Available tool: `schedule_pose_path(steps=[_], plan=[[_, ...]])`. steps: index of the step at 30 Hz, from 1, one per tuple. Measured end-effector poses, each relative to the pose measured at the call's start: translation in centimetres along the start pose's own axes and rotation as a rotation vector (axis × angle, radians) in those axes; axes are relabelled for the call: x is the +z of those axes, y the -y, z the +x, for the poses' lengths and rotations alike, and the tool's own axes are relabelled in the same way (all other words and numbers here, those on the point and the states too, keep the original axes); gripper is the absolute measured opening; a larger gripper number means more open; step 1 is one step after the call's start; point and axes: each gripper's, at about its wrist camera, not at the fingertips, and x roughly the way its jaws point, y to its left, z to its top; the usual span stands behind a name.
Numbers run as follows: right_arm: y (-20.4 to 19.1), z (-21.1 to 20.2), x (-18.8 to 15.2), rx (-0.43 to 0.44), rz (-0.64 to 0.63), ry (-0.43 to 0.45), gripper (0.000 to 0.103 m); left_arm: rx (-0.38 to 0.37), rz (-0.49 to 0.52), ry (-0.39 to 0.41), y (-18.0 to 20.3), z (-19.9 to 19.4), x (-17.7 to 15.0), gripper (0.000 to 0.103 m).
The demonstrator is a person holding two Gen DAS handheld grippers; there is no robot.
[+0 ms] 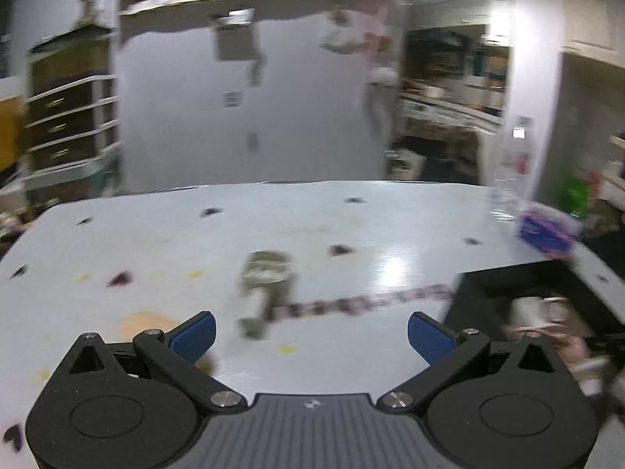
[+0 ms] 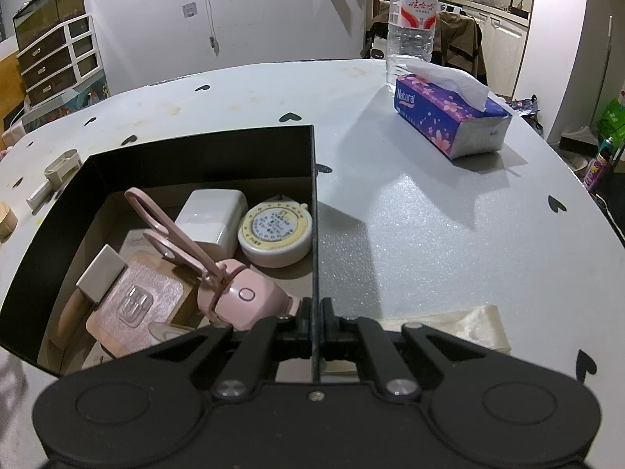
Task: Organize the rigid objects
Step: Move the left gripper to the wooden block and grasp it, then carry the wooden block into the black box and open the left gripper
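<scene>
Left gripper (image 1: 311, 332): spread wide, blue pads (image 1: 195, 336) bare, nothing between them. Aimed across the white table (image 1: 156, 242) at a small beige holder (image 1: 265, 285), which lies just ahead, a little left of the midline between the fingers. Blurred in this view, but seemingly cup end farther off, pale stem nearer, so long axis roughly along the line of approach, tilted slightly. Probably calls for little more than a forward reach and a close across the narrow width.

Just right of the holder: black box (image 2: 195, 148), already stocked with pink scissors (image 2: 175, 234), a round tape measure (image 2: 275, 234) and a white block (image 2: 211, 215). Seen from the right wrist, holder sits outside the box's left wall, close beside it, not touching as far as can be told.

Right gripper (image 2: 315, 312): clamped on the box's thin right wall, so steadying it and farther from the holder. Left hand clearly the nearer one.

Beyond, well apart: tissue pack (image 2: 449, 117) and water bottle (image 2: 412, 19).
</scene>
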Motion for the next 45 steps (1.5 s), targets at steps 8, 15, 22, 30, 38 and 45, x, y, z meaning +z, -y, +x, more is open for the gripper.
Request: schedule_pose_path(steps=[8,15,22,30,38,45], plan=[[0.0,0.0,0.0,-0.001,-0.003,-0.002,0.003,0.178,-0.012,0.031,-4.6,1.4,-1.0,0.103],[-0.1,0.0,0.0,-0.005,-0.006,-0.005,0.003,0.167,0.137,-0.029,-7.7,4.6,-1.6,0.103],[-0.1,0.1,0.1,-0.008,-0.006,-0.007,0.003,0.12,0.108,-0.121,-10.6,7.8,-1.8,0.103],[-0.2,0.1,0.1,-0.01,-0.006,-0.007,0.003,0.102,0.061,-0.133,-10.2,8.2,-1.4,0.088],[-0.1,0.1,0.1,-0.008,-0.007,-0.008,0.003,0.116,-0.103,-0.105,-6.1,4.9,1.0,0.088],[0.0,0.0,0.1,-0.003,-0.007,-0.005,0.003,-0.019,-0.218,-0.097,0.5,1.8,4.5,0.088]])
